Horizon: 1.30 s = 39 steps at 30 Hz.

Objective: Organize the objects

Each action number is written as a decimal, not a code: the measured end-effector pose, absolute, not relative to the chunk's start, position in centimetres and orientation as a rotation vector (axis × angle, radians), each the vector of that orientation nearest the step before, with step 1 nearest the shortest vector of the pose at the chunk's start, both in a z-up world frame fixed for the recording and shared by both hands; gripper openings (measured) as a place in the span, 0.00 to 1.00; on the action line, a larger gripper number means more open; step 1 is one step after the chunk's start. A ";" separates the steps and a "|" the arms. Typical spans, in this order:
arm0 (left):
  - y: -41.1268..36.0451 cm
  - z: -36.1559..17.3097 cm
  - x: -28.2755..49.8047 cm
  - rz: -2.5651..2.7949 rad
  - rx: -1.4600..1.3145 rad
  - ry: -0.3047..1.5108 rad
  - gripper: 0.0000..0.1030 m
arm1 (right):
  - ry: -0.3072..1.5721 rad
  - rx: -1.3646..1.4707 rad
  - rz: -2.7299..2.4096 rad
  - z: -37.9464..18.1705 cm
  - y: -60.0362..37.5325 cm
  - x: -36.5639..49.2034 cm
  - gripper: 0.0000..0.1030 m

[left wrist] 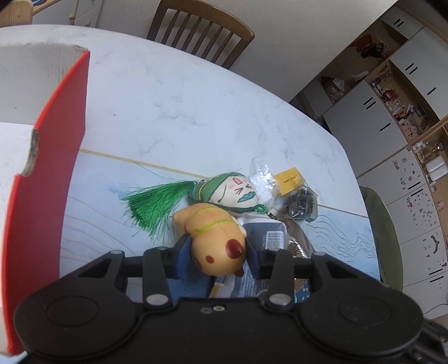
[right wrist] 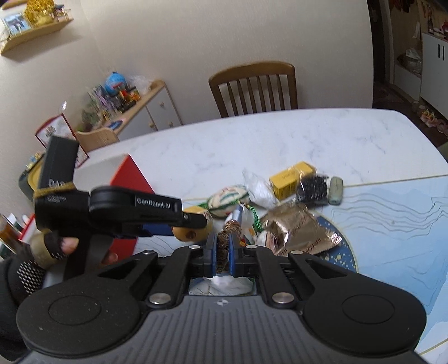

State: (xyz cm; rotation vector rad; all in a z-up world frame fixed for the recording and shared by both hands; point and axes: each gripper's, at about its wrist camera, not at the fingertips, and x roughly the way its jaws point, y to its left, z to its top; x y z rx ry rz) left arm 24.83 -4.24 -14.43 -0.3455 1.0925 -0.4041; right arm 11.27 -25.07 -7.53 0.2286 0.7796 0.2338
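Left wrist view. White marble-look table (left wrist: 182, 106), pale blue mat with wavy line pattern (left wrist: 92, 224) over its near part. Wooden slat-back chair (left wrist: 201, 30) at the far edge; white cabinets and open cluttered shelves (left wrist: 392, 92) along the right wall. Red box with white inside (left wrist: 53, 173) close at left, open. Left gripper (left wrist: 217, 253) closed onto a yellow-orange plush toy (left wrist: 218, 240) with dark red spots and a green stitched line, blue pads pressed to its sides. Just beyond and touching it: a cream plush head with green cap and long green tassel (left wrist: 224, 193). Further right a clear crinkled bag (left wrist: 263, 173), a yellow carton (left wrist: 289, 180), a bag of dark bits (left wrist: 301, 205), all bunched together.

Right wrist view. Same table (right wrist: 280, 134) and chair (right wrist: 254, 86), beige wall, sideboard crowded with small items (right wrist: 126, 98), wall shelf (right wrist: 33, 25) upper left. Right gripper (right wrist: 222, 249) nearly shut, clamped on a brown coiled, ribbed item (right wrist: 224, 246); identity unclear. Gold foil packet (right wrist: 299, 229) just right of it. Left gripper (right wrist: 193, 221) seen side-on, held by a gloved hand (right wrist: 53, 246), orange toy (right wrist: 187, 232) at its tip. Red box (right wrist: 128, 173) behind.
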 end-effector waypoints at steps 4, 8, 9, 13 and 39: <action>-4.0 -13.6 23.9 -0.413 -0.338 1.080 0.38 | 0.746 0.232 0.258 -5.8 -25.4 10.4 0.08; -3.6 -12.7 22.8 -0.424 -0.339 1.060 0.38 | 0.717 0.235 0.274 -4.2 -25.9 9.6 0.08; -3.5 -12.5 22.6 -0.427 -0.341 1.056 0.38 | 0.710 0.235 0.278 -3.9 -26.0 9.4 0.08; -3.1 -11.6 21.4 -0.437 -0.347 1.042 0.38 | 0.680 0.233 0.292 -2.5 -26.4 8.6 0.08; -2.8 -10.7 17.2 -0.470 -0.328 1.031 0.38 | 0.943 0.047 0.096 -13.0 -32.3 5.6 0.09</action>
